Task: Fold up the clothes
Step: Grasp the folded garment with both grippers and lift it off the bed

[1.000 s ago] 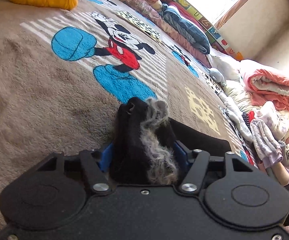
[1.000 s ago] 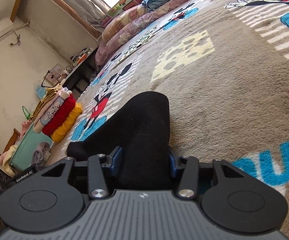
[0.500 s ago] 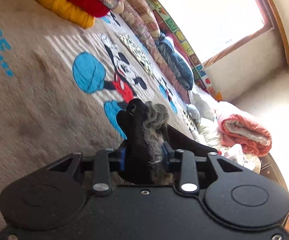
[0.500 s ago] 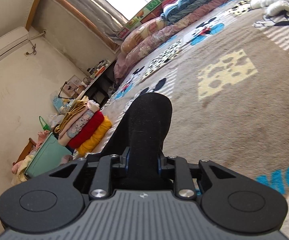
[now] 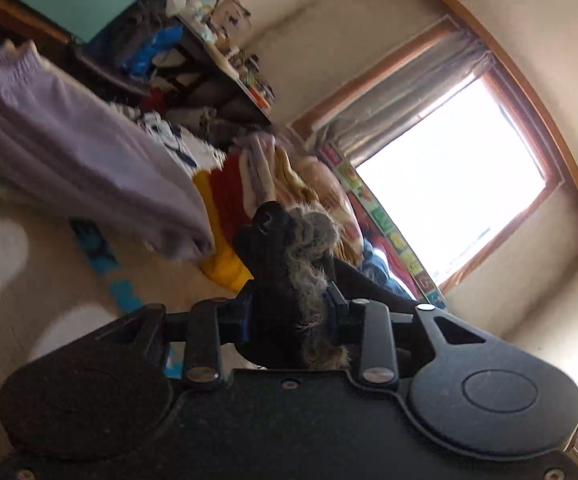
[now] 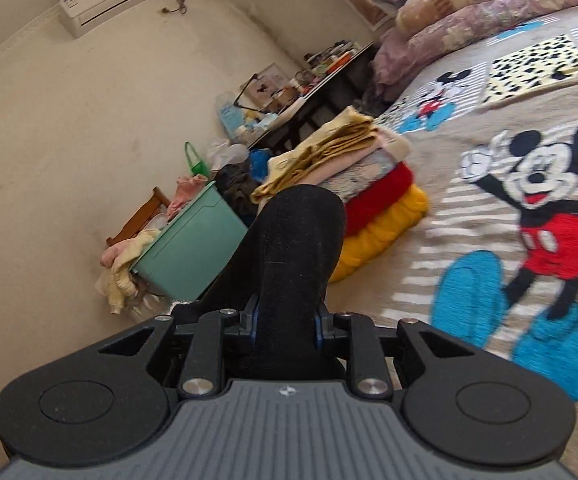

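My left gripper (image 5: pixel 289 312) is shut on a bunched end of a black garment (image 5: pixel 277 280) with a grey fleecy lining (image 5: pixel 313 240), held up off the bed. My right gripper (image 6: pixel 285 320) is shut on another folded part of the same black garment (image 6: pixel 297 240), also lifted above the Mickey Mouse blanket (image 6: pixel 489 208). A stack of folded clothes (image 6: pixel 369 184), yellow at the bottom, red above, pale ones on top, sits on the blanket just beyond the right gripper; it also shows in the left wrist view (image 5: pixel 229 216).
A lilac garment (image 5: pixel 69 152) lies on the bed at the left. A teal storage bin (image 6: pixel 193 248) with clothes stands off the bed's edge. A cluttered dark desk (image 6: pixel 321 88), pillows (image 6: pixel 469 12) and a window (image 5: pixel 461 184) lie beyond.
Both grippers have lifted and swung left with the black garment. The views now face the folded stack, bin and wall instead of the flat blanket.
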